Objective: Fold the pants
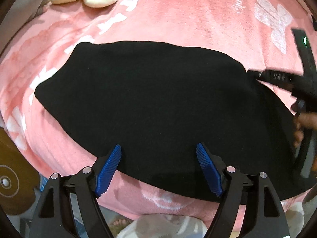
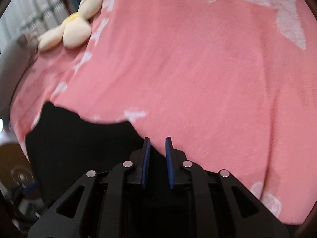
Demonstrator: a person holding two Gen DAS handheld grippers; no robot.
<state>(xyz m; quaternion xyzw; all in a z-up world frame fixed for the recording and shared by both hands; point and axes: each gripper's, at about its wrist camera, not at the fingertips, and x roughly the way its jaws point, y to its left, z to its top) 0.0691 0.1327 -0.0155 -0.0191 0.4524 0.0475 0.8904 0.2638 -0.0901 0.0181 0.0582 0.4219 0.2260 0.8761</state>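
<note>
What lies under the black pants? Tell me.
The black pants lie on the pink blanket, which shows all around them. Anything directly beneath the fabric is covered and cannot be seen.

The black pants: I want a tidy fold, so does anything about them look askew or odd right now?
Nothing is damaged. The black pants lie flat on the pink blanket, but their outline is uneven, tapering toward the left. The left gripper is wide open; the right gripper is slightly open at their edge.

Black soft-fabric pants (image 1: pixel 158 103) lie folded flat — a wide dark slab. Its near edge runs under the left fingertips (image 1: pixel 116 154).
</note>
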